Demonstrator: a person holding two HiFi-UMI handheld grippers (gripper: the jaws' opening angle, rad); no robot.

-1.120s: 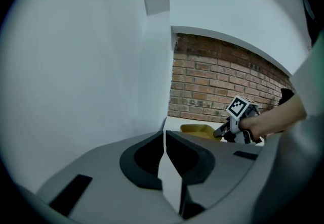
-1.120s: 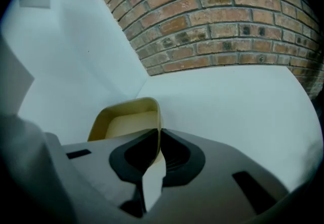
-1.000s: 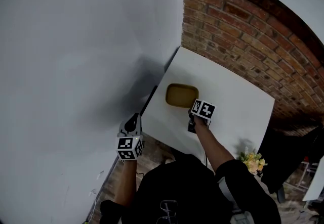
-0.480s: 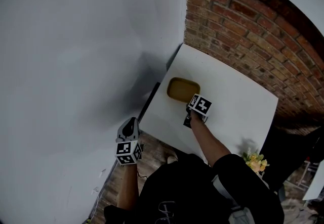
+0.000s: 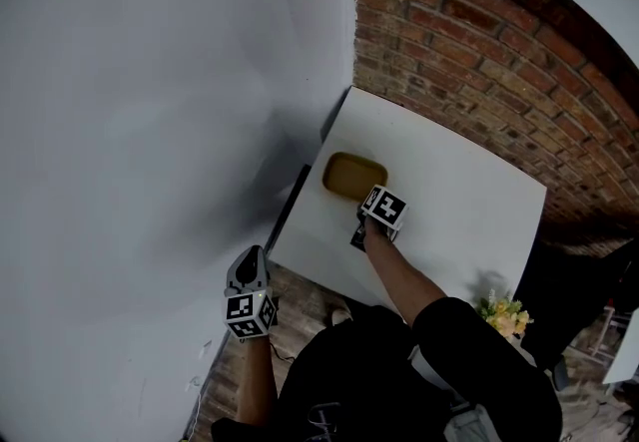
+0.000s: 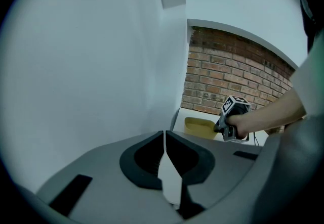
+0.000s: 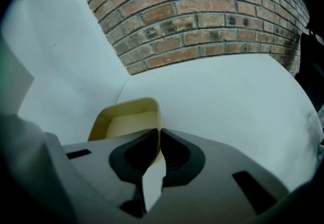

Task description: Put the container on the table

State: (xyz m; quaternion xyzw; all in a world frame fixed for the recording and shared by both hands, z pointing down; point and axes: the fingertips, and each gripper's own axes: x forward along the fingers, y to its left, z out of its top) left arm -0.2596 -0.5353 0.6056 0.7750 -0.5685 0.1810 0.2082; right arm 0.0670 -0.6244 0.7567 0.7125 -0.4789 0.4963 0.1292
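Observation:
A shallow yellow container (image 5: 349,174) sits at the near left part of the white table (image 5: 464,201). My right gripper (image 5: 365,201) is at its near right corner. In the right gripper view the jaws are shut on the container (image 7: 126,119) along its right wall, and the right gripper (image 7: 160,134) hides the near rim. My left gripper (image 5: 249,255) hangs off the table to the left, over the floor, shut with nothing in it. The left gripper view looks past the left gripper (image 6: 165,137) at the container (image 6: 198,127) and the right gripper (image 6: 218,127).
A brick wall (image 5: 479,61) runs behind the table and a plain white wall (image 5: 150,131) stands on the left. A bunch of pale flowers (image 5: 499,312) lies at the table's near right edge. Wooden floor (image 5: 300,302) shows below the table's near edge.
My left gripper has dropped lower and nearer to me, away from the table's edge. The right gripper stays at the container, which has barely shifted on the table.

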